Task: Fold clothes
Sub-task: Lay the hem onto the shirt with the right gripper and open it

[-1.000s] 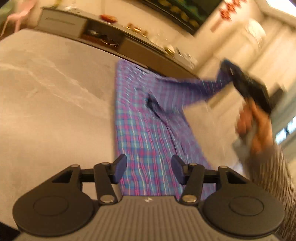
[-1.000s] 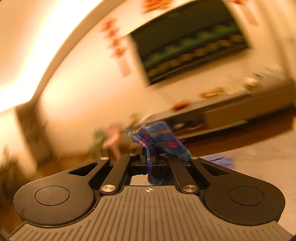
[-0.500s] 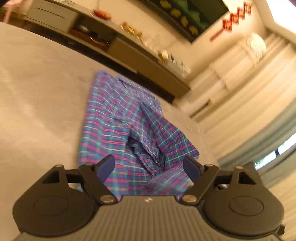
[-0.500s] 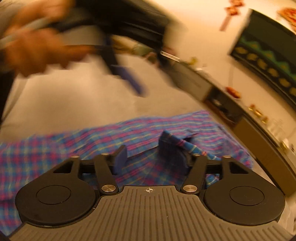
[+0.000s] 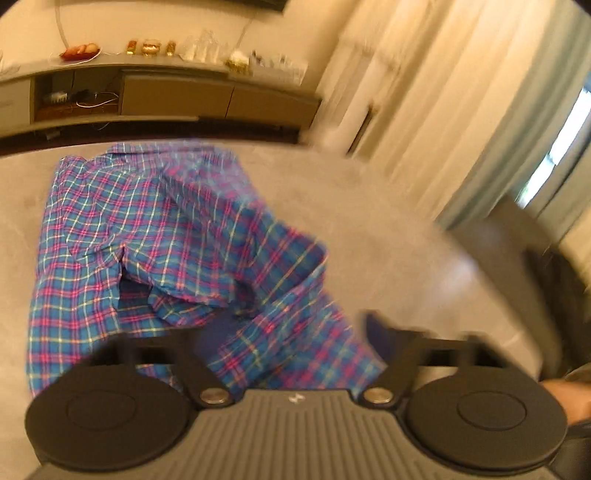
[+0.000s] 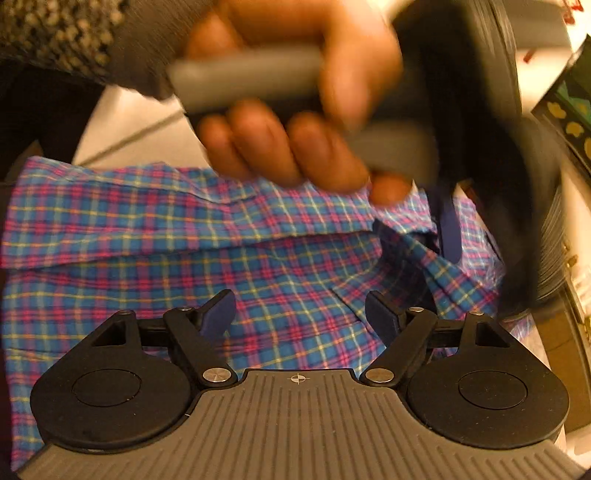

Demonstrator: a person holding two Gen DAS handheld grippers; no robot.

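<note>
A: Where is the plaid shirt [image 5: 155,236] right now?

B: It lies rumpled on the grey table [image 5: 369,206], spread from the far edge toward the camera, with one part folded back over the middle and a strip of cloth running down between the fingers of the left hand-held gripper [image 5: 291,343]

A: Is that gripper clamped on it?

B: Its jaws are closing, with the cloth between them, but in the blurred left wrist view they stand apart and I see no pad pressing on the fabric

A: And the right hand-held gripper [image 6: 301,314]?

B: Its jaws are opening and stand wide apart, pointing down over the shirt; the plaid lies flat beneath them and nothing is pinched

A: What else shows in the right wrist view?

B: A hand [image 6: 291,110] wrapped around the grey handle of the other gripper, very near the lens and blurred, with a speckled knit sleeve [image 6: 55,33] at the top left. One dark blue finger [image 6: 448,229] of that gripper reaches down to a raised fold of the shirt

A: Anything beyond the table?

B: A long low cabinet [image 5: 177,96] against the wall with small items on top, and pale curtains [image 5: 443,92] to the right
</note>
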